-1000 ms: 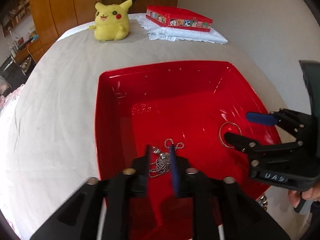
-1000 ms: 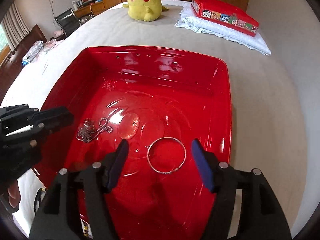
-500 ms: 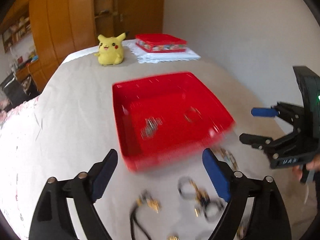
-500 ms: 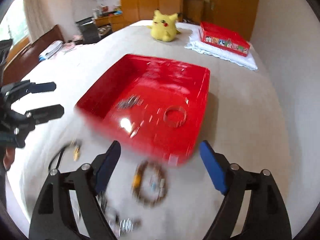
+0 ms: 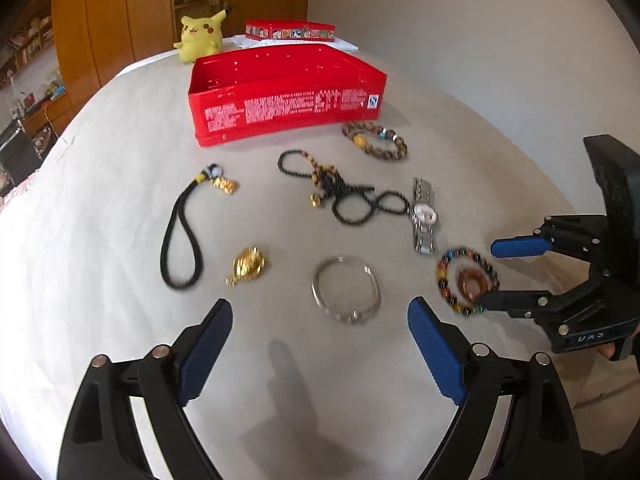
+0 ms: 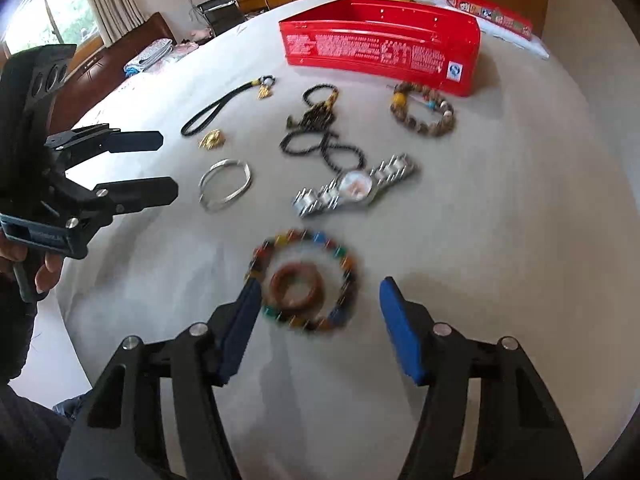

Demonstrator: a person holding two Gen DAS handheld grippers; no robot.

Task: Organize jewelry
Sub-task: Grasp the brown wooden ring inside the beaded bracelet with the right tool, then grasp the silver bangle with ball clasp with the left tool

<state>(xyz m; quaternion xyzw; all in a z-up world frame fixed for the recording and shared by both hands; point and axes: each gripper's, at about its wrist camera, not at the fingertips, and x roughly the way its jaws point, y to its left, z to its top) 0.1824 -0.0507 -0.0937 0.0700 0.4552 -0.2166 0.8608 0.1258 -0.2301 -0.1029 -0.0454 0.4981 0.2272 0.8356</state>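
Both tongs are angled steeply down over a pale cloth-covered surface (image 5: 100, 184) strewn with jewelry. The left tongs (image 5: 320, 332) are spread wide and hold nothing, having just been opened; a silver bangle (image 5: 346, 294) lies on the cloth just ahead of the gap, touched by neither pad. The right tongs (image 6: 320, 320) are partly open and have just been narrowing; a multicoloured bead bracelet (image 6: 305, 280) with a brown ring (image 6: 295, 288) inside it lies between the tips, the left pad at the beads' edge, though with the blur contact cannot be told, and nothing is lifted. Farther off are seen a wristwatch (image 6: 354, 190), a tangled black bead necklace (image 5: 344, 196), a brown bead bracelet (image 5: 376, 142), a gold charm (image 5: 248, 266) and a black cord loop (image 5: 180, 240). The red tray (image 5: 286, 108) stands beyond them, its printed wall facing the cameras; bare cloth is left open around the near items. A yellow plush toy (image 5: 200, 36) and a red tin (image 5: 290, 32) sit behind the tray. Only the right view shows a window, a chair and the hand (image 6: 24, 256) gripping the left tongs' handle; only the left view shows a plain wall at right.
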